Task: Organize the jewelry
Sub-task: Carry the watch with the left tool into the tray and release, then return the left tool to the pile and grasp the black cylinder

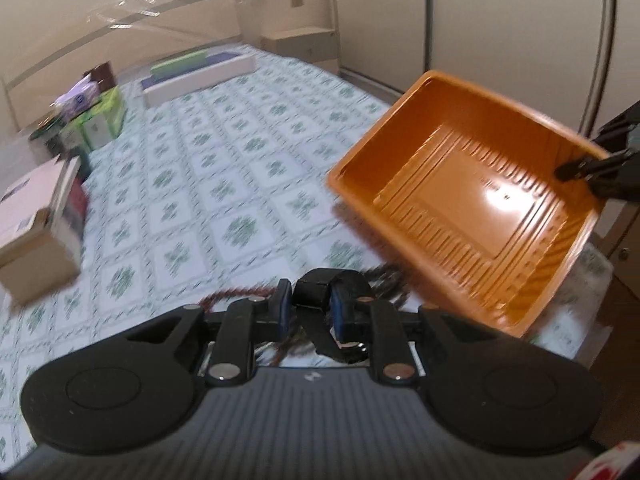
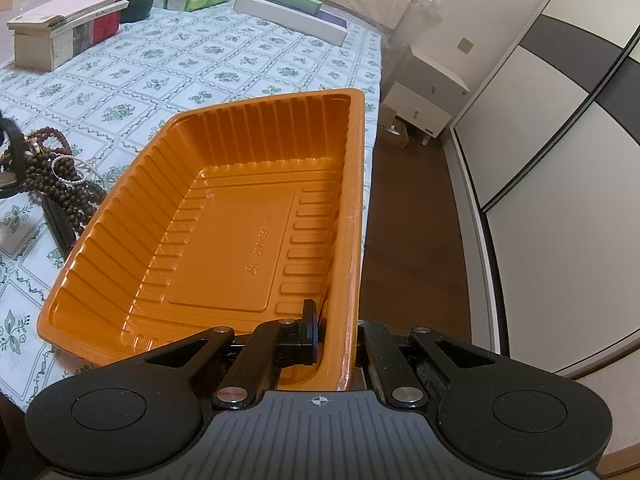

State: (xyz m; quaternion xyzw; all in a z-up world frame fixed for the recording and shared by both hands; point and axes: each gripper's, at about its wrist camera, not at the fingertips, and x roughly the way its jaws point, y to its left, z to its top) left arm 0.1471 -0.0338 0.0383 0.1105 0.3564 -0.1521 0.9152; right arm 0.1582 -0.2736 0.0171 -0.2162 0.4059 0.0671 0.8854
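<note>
- My right claw is clenched on the wall of the orange tray, tilted above the desk.
- My left claw grasps a black strap.
- Bead necklaces lie on the desk beside the tray.

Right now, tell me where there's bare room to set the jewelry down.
The orange tray is bare inside. The tablecloth is open between the tray and the boxes at the far side. It is crowded at the bead pile beside the tray's left wall.
</note>
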